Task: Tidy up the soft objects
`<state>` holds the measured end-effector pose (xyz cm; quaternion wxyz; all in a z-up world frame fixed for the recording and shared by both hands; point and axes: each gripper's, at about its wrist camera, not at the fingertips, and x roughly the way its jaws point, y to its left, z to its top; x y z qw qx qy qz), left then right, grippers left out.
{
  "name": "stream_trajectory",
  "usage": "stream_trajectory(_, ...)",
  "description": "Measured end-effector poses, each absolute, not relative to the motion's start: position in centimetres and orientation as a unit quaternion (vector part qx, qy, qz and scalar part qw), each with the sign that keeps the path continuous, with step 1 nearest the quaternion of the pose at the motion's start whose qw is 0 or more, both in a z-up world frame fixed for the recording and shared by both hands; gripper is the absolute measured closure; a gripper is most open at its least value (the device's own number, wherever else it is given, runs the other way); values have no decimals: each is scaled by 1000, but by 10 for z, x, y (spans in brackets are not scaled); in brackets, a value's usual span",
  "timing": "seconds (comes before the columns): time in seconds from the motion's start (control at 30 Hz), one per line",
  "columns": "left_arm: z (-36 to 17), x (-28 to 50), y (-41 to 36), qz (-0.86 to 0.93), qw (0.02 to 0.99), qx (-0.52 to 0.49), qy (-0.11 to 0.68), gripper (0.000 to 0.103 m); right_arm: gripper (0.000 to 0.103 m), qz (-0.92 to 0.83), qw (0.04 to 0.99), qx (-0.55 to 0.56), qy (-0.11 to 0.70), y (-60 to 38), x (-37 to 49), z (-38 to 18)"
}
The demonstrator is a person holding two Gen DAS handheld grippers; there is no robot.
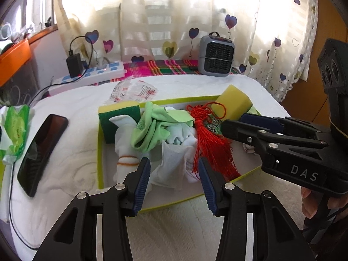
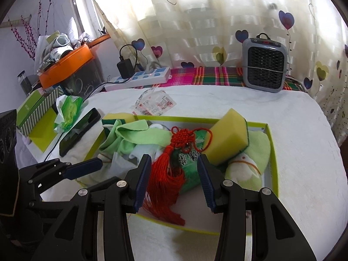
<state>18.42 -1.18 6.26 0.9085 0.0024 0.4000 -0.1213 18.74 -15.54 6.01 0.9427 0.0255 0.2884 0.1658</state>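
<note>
Left gripper point(image 1: 174, 182) released, empty, over white cloth point(image 1: 174, 163) at lower centre of tray point(image 1: 100, 152). Right gripper point(image 2: 174, 180) parted, empty, straddling green pouch point(image 2: 191, 165); red tassel point(image 2: 165, 184) trails toward lower left. Right is nearer the pouch.

Red tassel point(image 2: 165, 187), yellow sponge point(image 2: 228, 141), lime-rimmed tray point(image 2: 273, 152), heart-print curtain point(image 2: 195, 21)

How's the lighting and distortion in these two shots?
Left wrist: the backlit curtain blows out white, and the fisheye bends the tray edges. Right wrist: same curtain glare, dark corners; the tassel stays sharp.
</note>
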Motion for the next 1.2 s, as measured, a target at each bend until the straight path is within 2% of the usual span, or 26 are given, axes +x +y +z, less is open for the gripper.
stream_trajectory(0.3,67,162,-9,-85,913,-2,399,58,58,140,953,24,269,-162,158,54)
stream_trajectory(0.4,65,152,-10,-72,914,2,399,58,51,125,953,25,274,-166,149,49)
stream_trajectory(0.8,48,124,-16,-50,909,-1,414,58,44,88,954,11,288,-177,122,26)
stream_trajectory(1.2,23,110,-22,-13,899,10,438,58,43,63,945,-13,320,-174,110,2)
